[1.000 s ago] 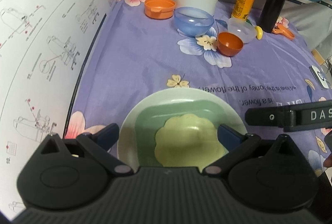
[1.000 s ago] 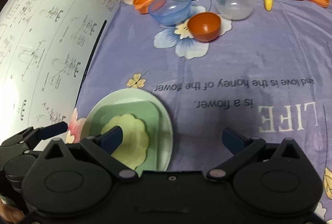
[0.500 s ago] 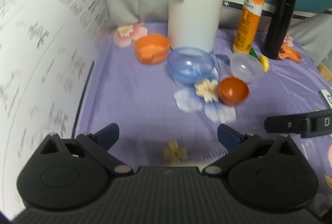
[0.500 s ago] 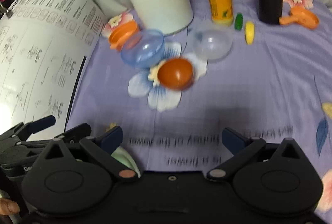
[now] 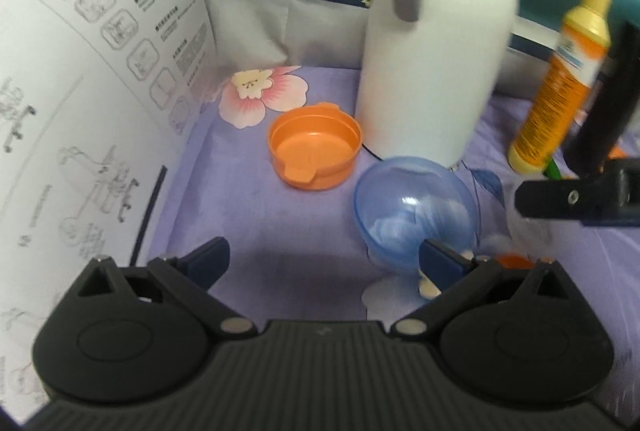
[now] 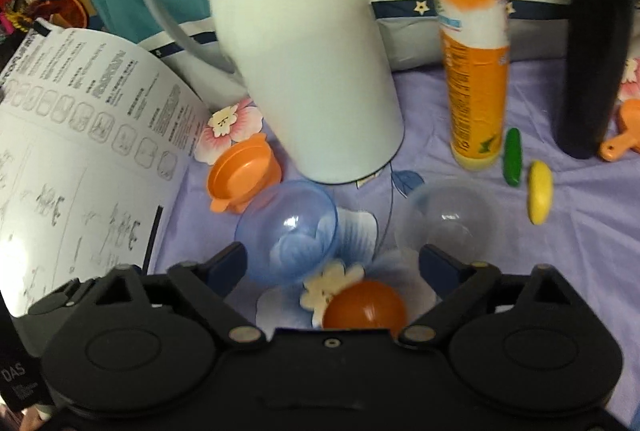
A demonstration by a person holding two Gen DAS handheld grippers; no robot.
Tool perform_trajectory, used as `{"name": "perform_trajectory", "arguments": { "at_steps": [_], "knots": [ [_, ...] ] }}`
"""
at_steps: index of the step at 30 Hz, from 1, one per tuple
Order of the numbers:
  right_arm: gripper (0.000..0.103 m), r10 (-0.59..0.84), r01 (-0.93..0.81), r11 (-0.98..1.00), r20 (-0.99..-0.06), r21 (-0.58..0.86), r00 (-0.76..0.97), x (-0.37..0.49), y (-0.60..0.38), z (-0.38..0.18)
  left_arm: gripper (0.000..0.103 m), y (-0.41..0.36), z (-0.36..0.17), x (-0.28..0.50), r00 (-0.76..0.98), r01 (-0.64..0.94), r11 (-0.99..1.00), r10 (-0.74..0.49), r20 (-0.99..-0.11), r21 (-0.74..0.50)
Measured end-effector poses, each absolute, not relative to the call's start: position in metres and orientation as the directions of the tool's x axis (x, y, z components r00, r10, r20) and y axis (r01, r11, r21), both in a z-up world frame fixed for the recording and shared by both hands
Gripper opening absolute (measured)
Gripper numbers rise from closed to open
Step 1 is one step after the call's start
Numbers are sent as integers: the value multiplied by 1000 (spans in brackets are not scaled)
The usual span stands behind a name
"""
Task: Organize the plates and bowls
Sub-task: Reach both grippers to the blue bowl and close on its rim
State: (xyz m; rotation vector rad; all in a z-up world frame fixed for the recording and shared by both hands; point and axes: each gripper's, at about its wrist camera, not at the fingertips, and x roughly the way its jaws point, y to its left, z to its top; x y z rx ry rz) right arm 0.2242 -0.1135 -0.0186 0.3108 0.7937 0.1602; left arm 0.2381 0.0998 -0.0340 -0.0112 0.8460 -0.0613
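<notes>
A clear blue bowl (image 5: 414,205) sits on the purple cloth, just ahead of my left gripper's right finger; it also shows in the right wrist view (image 6: 290,231). An orange dish (image 5: 314,155) lies behind it, also in the right wrist view (image 6: 242,177). A dark orange bowl (image 6: 364,305) lies between my right gripper's fingers, close to the body. A clear bowl (image 6: 450,217) sits ahead of the right finger. My left gripper (image 5: 324,261) is open and empty. My right gripper (image 6: 334,263) is open and empty.
A white jug (image 6: 296,71) stands behind the bowls, with an orange bottle (image 6: 474,63) and a black flask (image 6: 592,43) to its right. A curled instruction sheet (image 5: 80,111) rises on the left. Small green (image 6: 513,156) and yellow (image 6: 540,196) pieces lie at right.
Both grippers have moved forward over the cloth, away from the stacked green plates, which have left view. The bowls and jug are now much closer.
</notes>
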Motion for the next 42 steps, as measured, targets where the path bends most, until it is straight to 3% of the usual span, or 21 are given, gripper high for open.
{"name": "perform_trajectory", "arguments": {
  "at_steps": [6, 9, 10, 13, 14, 18, 20, 30, 42],
  "knots": [
    [76, 280, -52, 942, -691, 331, 667, 263, -101, -35, 95, 98, -52, 272, 621, 37, 996, -87, -779, -82],
    [62, 274, -43, 944, -704, 328, 655, 277, -98, -42, 90, 96, -58, 280, 608, 36, 995, -98, -788, -96],
    [53, 276, -44, 944, -708, 328, 650, 282, -95, -46, 88, 95, -60, 282, 605, 36, 995, -100, -790, -98],
    [33, 272, -50, 949, -731, 311, 625, 294, -89, -55, 73, 93, -65, 289, 589, 40, 993, -115, -800, -114],
    [28, 266, -46, 952, -741, 303, 616, 297, -87, -59, 64, 91, -66, 291, 582, 45, 992, -125, -804, -121],
    [18, 285, -40, 944, -747, 328, 601, 300, -85, -71, 27, 86, -73, 296, 549, 63, 987, -155, -821, -145],
    [15, 298, -35, 937, -741, 348, 602, 296, -83, -74, 18, 82, -75, 296, 535, 67, 987, -157, -830, -143],
    [15, 309, -35, 929, -718, 369, 624, 274, -88, -53, 18, 75, -53, 279, 542, 53, 993, -115, -832, -103],
    [15, 306, -25, 924, -698, 382, 648, 206, -117, -24, 18, 48, -9, 216, 555, 107, 988, -155, -817, -115]
  ]
}}
